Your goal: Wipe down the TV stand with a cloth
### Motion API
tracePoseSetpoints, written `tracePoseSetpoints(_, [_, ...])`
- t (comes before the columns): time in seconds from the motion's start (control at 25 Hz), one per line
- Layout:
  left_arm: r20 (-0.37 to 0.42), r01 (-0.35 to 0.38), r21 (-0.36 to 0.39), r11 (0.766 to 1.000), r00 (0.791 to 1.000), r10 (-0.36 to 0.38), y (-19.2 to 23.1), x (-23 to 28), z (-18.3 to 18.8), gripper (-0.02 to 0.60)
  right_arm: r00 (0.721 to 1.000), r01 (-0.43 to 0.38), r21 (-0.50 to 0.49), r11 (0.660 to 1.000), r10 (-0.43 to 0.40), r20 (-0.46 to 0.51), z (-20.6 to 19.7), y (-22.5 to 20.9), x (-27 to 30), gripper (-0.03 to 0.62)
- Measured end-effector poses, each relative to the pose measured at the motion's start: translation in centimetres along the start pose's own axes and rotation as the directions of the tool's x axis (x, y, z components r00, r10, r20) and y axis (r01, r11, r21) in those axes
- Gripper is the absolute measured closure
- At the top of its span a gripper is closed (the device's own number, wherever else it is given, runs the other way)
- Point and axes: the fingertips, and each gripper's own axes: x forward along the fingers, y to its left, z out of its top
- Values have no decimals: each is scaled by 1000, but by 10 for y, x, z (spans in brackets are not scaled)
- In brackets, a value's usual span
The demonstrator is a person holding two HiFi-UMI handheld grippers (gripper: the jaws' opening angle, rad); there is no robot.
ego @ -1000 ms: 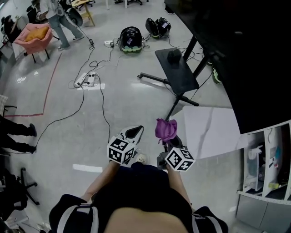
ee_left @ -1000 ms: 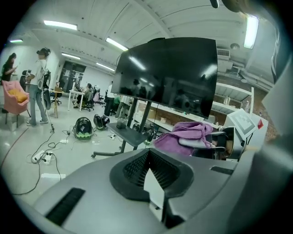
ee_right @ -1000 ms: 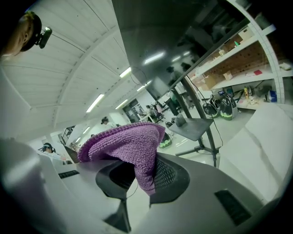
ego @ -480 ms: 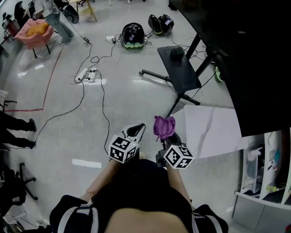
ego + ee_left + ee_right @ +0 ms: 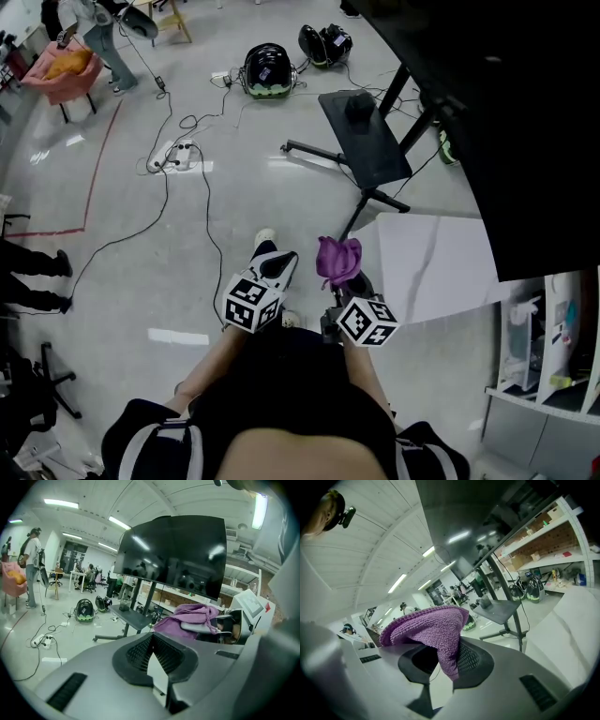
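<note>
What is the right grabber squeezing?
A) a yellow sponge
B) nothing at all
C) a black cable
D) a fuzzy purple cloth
D: in the right gripper view, the right gripper is closed on a fuzzy purple cloth, which bunches up above its dark fingers.

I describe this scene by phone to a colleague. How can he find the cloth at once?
Start from the large black TV screen at the right. Nearer the person, the right gripper is shut on the cloth. It is the only purple thing, bunched and fuzzy.
</note>
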Motion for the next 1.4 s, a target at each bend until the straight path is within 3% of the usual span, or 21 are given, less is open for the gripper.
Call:
tracePoseSetpoints(0.28, [4,37,6,999,999,-37,21,35,12,575,999,32,5,999,-32,12,17,-20,36,517])
tracePoseSetpoints(0.76, [-17,115,19,993,993,-115,105,125,103,575,994,103,11,995,-103,38,100,-39,151,517])
tracePoseSetpoints(1.4, [-94,262,20,965,961,-259,227,221,180,575,972,219,32,975,-221,78,175,-56,324,517])
